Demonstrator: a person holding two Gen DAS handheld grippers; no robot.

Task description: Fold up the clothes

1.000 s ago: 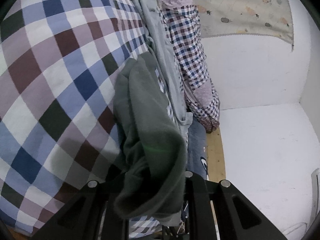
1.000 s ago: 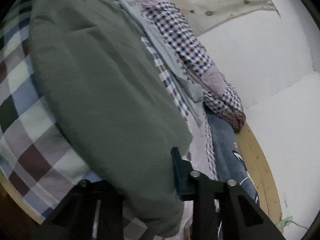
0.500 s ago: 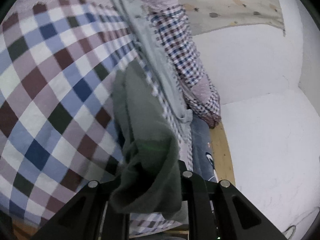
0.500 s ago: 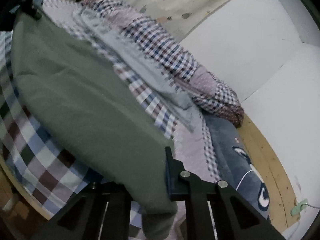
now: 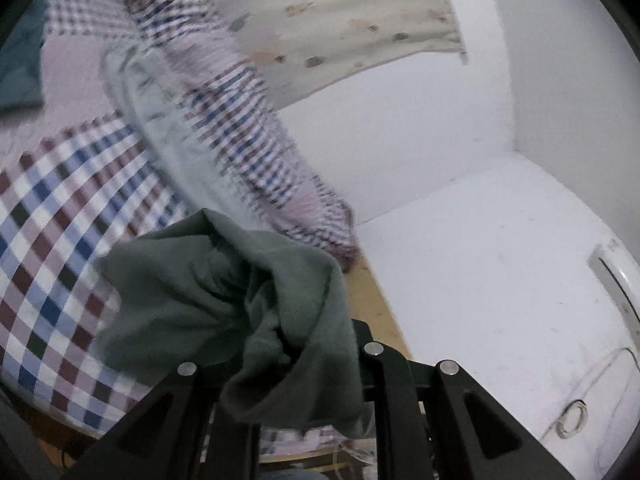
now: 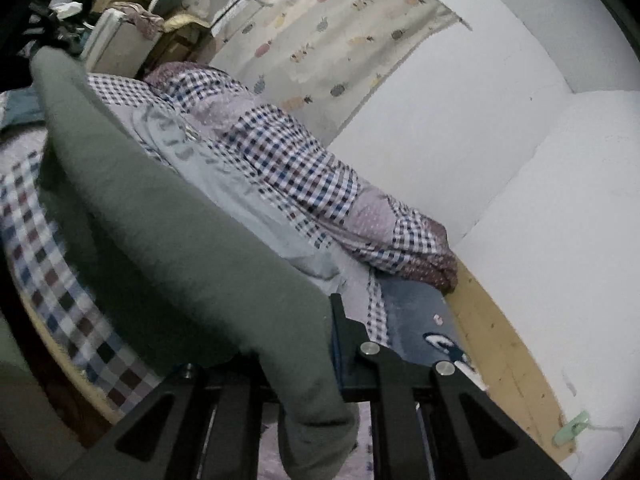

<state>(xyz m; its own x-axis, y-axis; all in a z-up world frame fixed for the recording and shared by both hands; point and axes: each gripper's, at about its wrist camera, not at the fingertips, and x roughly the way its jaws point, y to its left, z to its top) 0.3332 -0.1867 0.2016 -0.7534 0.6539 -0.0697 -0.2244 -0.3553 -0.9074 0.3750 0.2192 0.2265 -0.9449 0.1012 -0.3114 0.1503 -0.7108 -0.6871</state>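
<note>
Left gripper (image 5: 280, 364) and right gripper (image 6: 276, 364) both clamp the green garment (image 6: 168, 256) above the checked bed (image 5: 60, 216); no legible writing.

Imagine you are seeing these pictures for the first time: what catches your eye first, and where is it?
The olive-green fabric garment dominates, stretched up across the right wrist view and bunched between the left gripper fingers. Beneath it spreads the blue, maroon and white checked bedspread. A cream fruit-print curtain hangs on the white wall behind.

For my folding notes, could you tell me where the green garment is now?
The green garment hangs between both grippers above the checked bedspread, bunched in the left gripper.
</note>
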